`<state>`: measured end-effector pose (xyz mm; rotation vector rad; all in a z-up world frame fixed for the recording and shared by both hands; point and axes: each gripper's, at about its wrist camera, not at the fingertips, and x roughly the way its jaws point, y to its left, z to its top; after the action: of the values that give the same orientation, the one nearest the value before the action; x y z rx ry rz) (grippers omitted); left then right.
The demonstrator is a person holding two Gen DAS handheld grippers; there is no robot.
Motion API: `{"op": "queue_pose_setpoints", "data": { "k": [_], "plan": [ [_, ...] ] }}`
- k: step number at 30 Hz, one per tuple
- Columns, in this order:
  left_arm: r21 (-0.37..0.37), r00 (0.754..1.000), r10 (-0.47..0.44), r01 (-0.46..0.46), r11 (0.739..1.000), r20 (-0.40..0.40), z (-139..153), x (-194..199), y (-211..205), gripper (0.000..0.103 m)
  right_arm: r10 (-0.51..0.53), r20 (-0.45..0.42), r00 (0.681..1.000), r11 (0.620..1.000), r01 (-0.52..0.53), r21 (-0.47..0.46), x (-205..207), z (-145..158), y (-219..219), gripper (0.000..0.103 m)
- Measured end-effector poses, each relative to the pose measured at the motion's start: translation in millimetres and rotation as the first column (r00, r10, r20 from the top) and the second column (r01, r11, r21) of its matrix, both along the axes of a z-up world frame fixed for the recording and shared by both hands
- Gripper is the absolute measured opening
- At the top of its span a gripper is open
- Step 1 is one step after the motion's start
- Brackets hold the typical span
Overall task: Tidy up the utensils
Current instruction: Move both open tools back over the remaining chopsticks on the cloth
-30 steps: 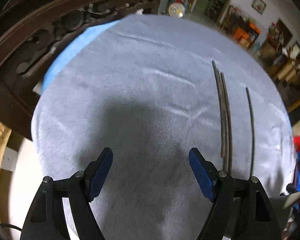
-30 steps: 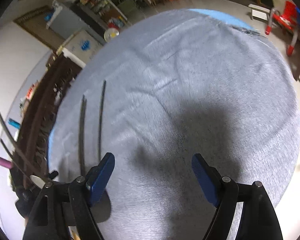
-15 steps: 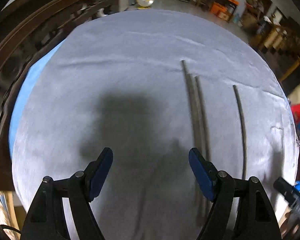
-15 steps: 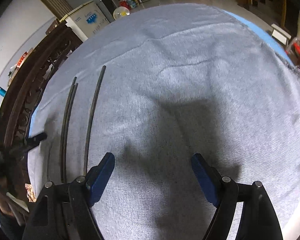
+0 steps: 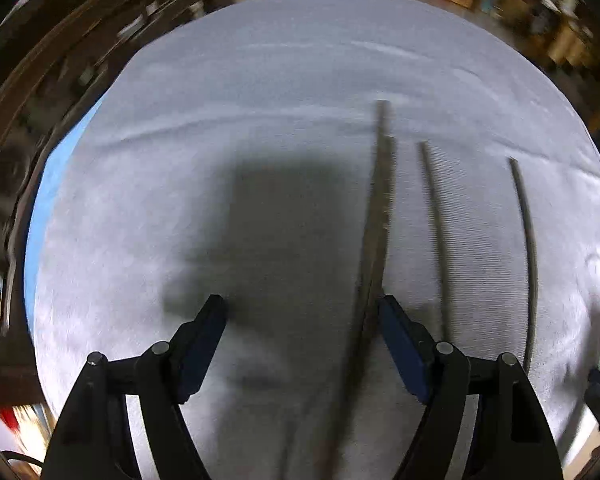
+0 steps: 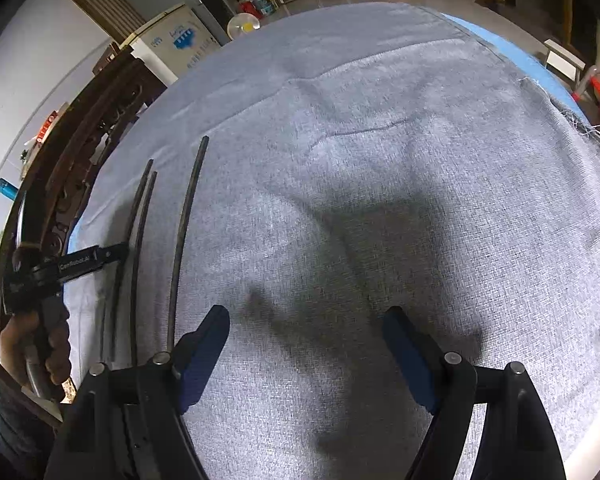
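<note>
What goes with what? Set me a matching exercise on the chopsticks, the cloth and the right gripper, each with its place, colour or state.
Column one:
1. pair of chopsticks
2. single chopstick
3. cloth
4. right gripper

Column two:
a. grey
b. open, above the cloth
c. lying side by side
d. lying alone, right of the others

Pairs: 1-c, 2-d, 3-a, 4-b.

text: "GenRobot.AI" | on: left tongs [image 6: 118, 251] arm | other labels: unreadable
</note>
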<state>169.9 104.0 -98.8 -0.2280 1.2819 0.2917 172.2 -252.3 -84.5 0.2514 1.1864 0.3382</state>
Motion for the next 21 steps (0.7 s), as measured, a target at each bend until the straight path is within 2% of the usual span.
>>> {"op": "queue_pose_setpoints", "data": {
  "k": [1, 3, 7, 8, 10, 13, 14, 18, 20, 21],
  "plan": [
    [-0.062, 1.0, 0.011, -0.01, 0.998, 0.011, 2.7, -4.5, 6.3, 0.077, 0.002, 0.001, 1.0, 1.0, -0.002, 0.0, 0.3, -0.3, 0.1, 0.082],
    [-0.135, 0.999, 0.025, -0.019, 0.991, 0.043, 10.9, -9.8, 15.3, 0.077, 0.005, 0.004, 1.0, 1.0, -0.005, 0.001, 0.1, -0.4, -0.4, 0.083],
    [-0.079, 0.997, 0.028, -0.022, 0.997, 0.074, 27.3, -0.5, 26.3, 0.075, 0.008, 0.004, 1.0, 1.0, -0.008, -0.008, 0.2, 0.0, 1.0, 0.084],
    [-0.072, 0.998, 0.012, -0.007, 0.997, 0.069, 27.8, 4.8, 26.4, 0.071, 0.007, 0.003, 1.0, 1.0, -0.007, -0.008, 0.3, 0.1, 1.1, 0.084],
    [-0.054, 0.999, -0.013, 0.015, 0.998, 0.037, 24.0, 18.7, 25.7, 0.054, 0.006, 0.003, 1.0, 1.0, -0.006, -0.006, 0.6, 0.1, 1.5, 0.084],
    [-0.044, 0.998, -0.043, 0.041, 0.998, -0.035, 10.0, 33.4, 27.7, 0.052, 0.006, 0.001, 1.0, 1.0, -0.006, -0.01, 0.0, 0.2, 1.7, 0.084],
    [0.004, 0.997, -0.072, 0.072, 0.997, -0.031, 11.6, 35.8, 22.4, 0.052, 0.008, 0.001, 1.0, 1.0, -0.008, -0.011, 0.1, 0.2, 1.5, 0.084],
    [-0.062, 0.994, -0.109, 0.107, 0.992, -0.022, 16.0, 39.0, 17.8, 0.05, 0.011, 0.004, 1.0, 1.0, -0.011, -0.011, -0.3, 0.2, 1.7, 0.084],
    [-0.035, 0.993, -0.111, 0.11, 0.993, -0.029, 14.9, 38.8, 14.3, 0.05, 0.013, 0.006, 1.0, 1.0, -0.013, -0.018, -0.7, 0.2, 3.4, 0.084],
    [0.012, 0.992, -0.124, 0.125, 0.992, -0.023, 15.1, 37.1, 7.8, 0.051, 0.014, 0.007, 1.0, 1.0, -0.014, -0.021, -1.0, 0.1, 4.0, 0.084]
  ]
}}
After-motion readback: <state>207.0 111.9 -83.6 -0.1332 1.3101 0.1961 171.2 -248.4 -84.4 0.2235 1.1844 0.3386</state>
